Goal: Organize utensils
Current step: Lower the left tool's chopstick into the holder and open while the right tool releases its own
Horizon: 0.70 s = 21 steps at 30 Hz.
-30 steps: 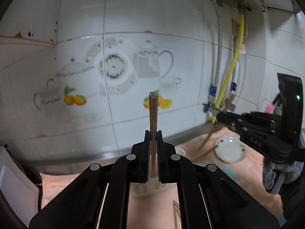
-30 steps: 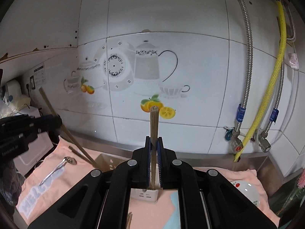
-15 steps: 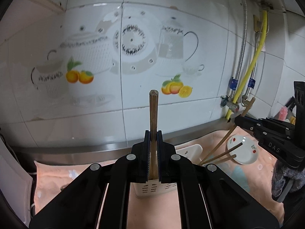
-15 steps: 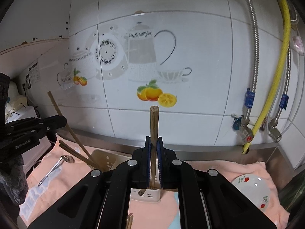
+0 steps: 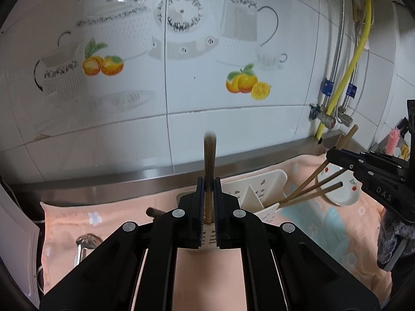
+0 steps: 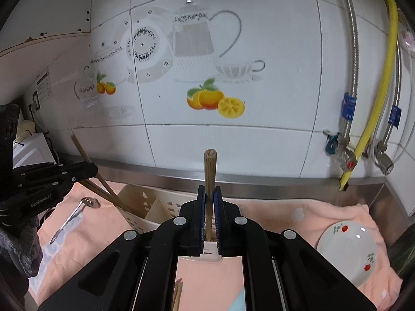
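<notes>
two grippers each pinch one chopstick upright: the left gripper (image 5: 209, 181) and right gripper (image 6: 209, 189) both clamp mid-shaft, tips aimed down at the caddy (image 5: 255, 194) just ahead, likely so each stick can drop in vertically. two more chopsticks (image 5: 311, 194) already lean inside it. a spoon (image 6: 74, 213) lies left of the right gripper, unsorted.

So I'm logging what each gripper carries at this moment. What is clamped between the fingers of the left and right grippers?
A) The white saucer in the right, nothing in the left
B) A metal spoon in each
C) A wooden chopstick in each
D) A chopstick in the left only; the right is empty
C: the left gripper pinches an upright wooden chopstick, and the right gripper pinches another chopstick above the white utensil holder.
</notes>
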Tool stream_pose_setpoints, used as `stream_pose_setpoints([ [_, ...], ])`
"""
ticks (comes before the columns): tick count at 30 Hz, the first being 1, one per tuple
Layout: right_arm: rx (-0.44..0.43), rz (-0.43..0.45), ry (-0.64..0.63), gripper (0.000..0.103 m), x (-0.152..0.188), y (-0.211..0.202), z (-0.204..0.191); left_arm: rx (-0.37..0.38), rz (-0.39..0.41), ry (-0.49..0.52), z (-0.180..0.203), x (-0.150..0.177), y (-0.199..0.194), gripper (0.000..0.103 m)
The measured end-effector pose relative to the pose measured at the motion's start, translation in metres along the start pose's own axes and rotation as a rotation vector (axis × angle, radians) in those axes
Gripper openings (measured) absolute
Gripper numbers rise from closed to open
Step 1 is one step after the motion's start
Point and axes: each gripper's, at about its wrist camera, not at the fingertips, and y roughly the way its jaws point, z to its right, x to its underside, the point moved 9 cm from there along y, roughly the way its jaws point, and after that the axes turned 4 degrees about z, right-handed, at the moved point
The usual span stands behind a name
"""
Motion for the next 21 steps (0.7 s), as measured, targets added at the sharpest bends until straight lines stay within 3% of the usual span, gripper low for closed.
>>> stream_pose_setpoints([
  [10, 0.000, 0.000, 0.003, 0.008, 0.002, -0.002, 0.001, -0.010, -0.008, -0.002, -0.003, 0.005, -0.002, 0.007],
  [12, 0.002, 0.007, 0.003, 0.014, 0.001, -0.005, 0.002, -0.011, -0.006, 0.000, -0.003, 0.004, -0.004, 0.007],
  [21, 0.013, 0.043, -0.001, 0.026, -0.006, -0.030, 0.002, -0.008, 0.025, 0.015, 0.006, 0.000, -0.025, 0.020],
])
